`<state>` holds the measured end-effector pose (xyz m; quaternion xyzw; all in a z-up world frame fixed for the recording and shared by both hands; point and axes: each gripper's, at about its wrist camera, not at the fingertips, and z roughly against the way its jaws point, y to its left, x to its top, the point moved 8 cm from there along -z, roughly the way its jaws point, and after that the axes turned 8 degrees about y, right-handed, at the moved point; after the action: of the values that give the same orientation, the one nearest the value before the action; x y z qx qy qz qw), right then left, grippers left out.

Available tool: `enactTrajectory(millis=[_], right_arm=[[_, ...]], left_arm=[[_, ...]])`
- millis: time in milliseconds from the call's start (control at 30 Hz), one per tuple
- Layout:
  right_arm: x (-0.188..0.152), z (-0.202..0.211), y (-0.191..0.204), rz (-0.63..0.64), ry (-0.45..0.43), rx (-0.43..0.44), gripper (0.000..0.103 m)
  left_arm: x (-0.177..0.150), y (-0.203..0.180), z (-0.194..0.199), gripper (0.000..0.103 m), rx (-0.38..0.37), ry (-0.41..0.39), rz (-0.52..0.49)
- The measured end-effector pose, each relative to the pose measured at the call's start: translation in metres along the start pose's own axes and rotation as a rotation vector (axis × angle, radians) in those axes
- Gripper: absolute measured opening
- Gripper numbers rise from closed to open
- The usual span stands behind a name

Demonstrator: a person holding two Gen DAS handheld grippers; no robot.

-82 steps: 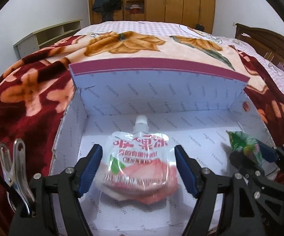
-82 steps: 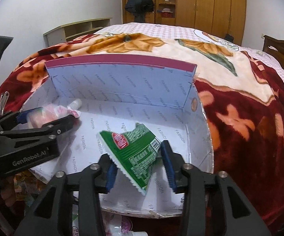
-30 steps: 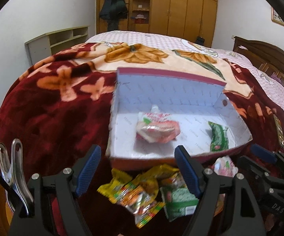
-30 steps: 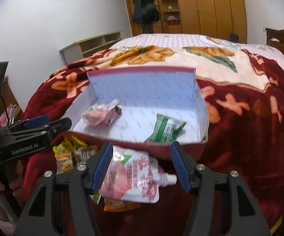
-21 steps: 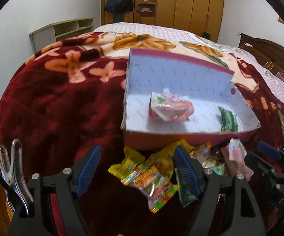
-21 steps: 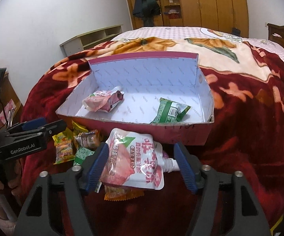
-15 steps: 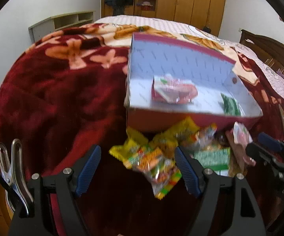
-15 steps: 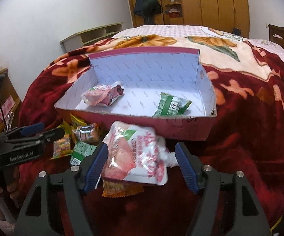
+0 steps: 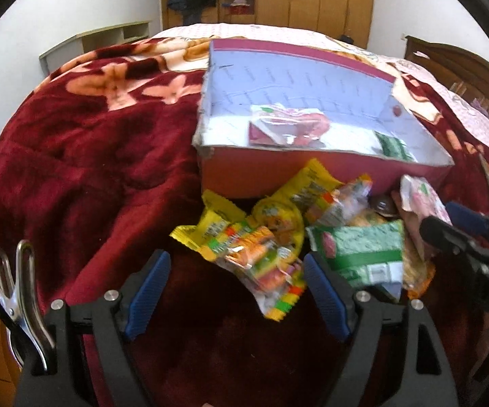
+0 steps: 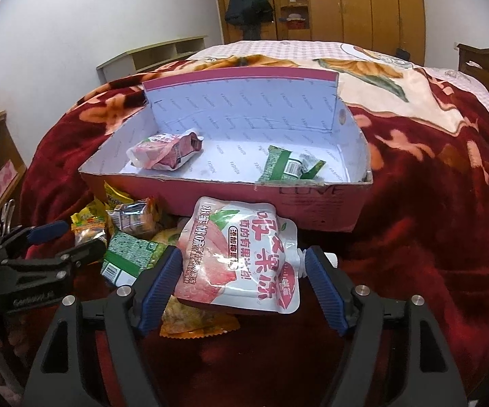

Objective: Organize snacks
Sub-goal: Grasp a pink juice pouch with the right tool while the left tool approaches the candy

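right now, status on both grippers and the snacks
Left gripper open over snack pile. Right gripper open around pink pouch, not clamped. Box holds two snacks. Nothing blocking.

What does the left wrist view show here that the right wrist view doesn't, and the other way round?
Only the left wrist view shows the open left gripper over a yellow candy packet. Only the right wrist view shows the open right gripper around a peach jelly pouch. Both show the cardboard box holding another pouch and a green packet.
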<state>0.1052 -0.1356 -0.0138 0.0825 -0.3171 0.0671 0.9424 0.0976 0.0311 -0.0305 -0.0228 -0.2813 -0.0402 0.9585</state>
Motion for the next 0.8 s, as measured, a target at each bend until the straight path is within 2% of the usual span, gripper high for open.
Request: enactTrajectory(millis=[133,233,400,567,800], right_arm=[[-0.002,0.001,-0.006,-0.022,-0.007,-0.014,0.077],[-0.001,0.0,-0.008,-0.019,-0.01,-0.026,0.077],[-0.001,0.001,-0.009,-0.016,-0.018,-0.04,0.077],[-0.002,0.002,-0.013,-0.034,-0.019,-0.037,0.077],[-0.003,0.001,-0.013,-0.028,-0.034,-0.044,0.08]], left_arm=[[-0.002,-0.009,0.004,0.084,-0.033,-0.027,-0.019],[0.0,-0.01,-0.001,0.084,-0.025,-0.036,-0.02],[-0.002,0.001,-0.011,0.072,-0.02,-0.027,0.026],[-0.002,-0.003,-0.008,0.064,-0.012,-0.044,0.002],[0.002,-0.004,-0.024,0.065,-0.004,-0.011,0.011]])
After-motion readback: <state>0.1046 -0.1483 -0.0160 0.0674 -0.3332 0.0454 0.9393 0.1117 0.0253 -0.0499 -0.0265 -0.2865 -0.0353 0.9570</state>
